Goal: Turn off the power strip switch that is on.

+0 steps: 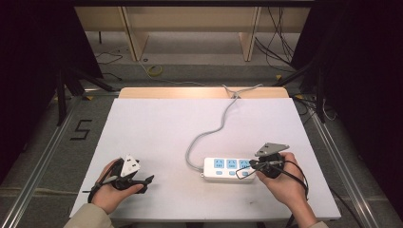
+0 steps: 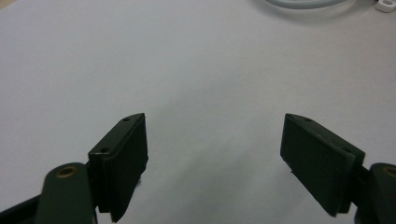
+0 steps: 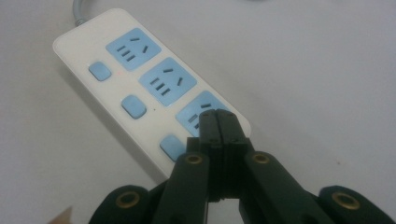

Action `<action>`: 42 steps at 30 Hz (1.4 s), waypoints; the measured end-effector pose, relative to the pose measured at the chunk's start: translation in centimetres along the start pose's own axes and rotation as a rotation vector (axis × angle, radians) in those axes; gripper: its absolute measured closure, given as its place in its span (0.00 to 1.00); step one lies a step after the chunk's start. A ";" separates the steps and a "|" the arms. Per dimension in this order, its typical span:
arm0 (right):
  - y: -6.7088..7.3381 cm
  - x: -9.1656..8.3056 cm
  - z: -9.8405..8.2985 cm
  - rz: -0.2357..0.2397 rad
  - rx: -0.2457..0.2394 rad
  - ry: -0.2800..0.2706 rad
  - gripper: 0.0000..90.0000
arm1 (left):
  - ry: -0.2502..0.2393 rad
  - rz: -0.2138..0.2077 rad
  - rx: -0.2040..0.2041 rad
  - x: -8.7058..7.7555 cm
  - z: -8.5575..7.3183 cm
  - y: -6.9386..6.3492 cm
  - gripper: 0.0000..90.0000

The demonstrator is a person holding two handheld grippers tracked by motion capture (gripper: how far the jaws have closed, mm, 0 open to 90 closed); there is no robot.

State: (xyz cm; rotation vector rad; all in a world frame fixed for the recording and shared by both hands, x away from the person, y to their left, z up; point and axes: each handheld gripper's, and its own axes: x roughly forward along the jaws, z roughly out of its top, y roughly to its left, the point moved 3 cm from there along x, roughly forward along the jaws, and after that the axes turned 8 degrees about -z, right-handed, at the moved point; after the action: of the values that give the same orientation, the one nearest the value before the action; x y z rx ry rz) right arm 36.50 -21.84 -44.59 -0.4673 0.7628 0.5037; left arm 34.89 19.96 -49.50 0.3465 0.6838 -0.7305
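A white power strip [image 1: 228, 169] [image 3: 140, 88] with three blue sockets and three blue switches lies on the white table, right of centre near the front. Its grey cable [image 1: 209, 133] runs off toward the back edge. My right gripper [image 1: 252, 165] [image 3: 218, 116] is shut with nothing between its jaws, and its tips hover over the rightmost socket [image 3: 198, 114] at the strip's near end; I cannot tell whether they touch it. My left gripper [image 1: 147, 180] [image 2: 215, 154] rests at the front left with its jaws wide open over bare table, nothing between them.
The white tabletop [image 1: 157, 133] is bounded by a wooden strip [image 1: 199, 92] at the back. Metal rails [image 1: 43, 152] run along both sides on the floor. A wooden frame [image 1: 138, 42] and loose cables [image 1: 280, 47] lie beyond the table.
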 end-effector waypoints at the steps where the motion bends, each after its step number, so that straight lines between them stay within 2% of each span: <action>1: 0.0 0.0 0.1 0.000 -0.003 0.000 1.00 | 0.000 0.000 0.000 0.0 0.0 0.0 0.26; 42: 1.8 0.7 1.9 0.052 -0.055 0.024 1.00 | 0.001 0.000 0.006 0.0 0.0 0.0 0.26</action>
State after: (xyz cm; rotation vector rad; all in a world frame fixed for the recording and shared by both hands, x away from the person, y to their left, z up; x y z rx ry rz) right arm 36.89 -19.20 -44.29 -0.5058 0.7871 0.5693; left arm 34.89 19.91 -49.48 0.3527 0.6830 -0.7323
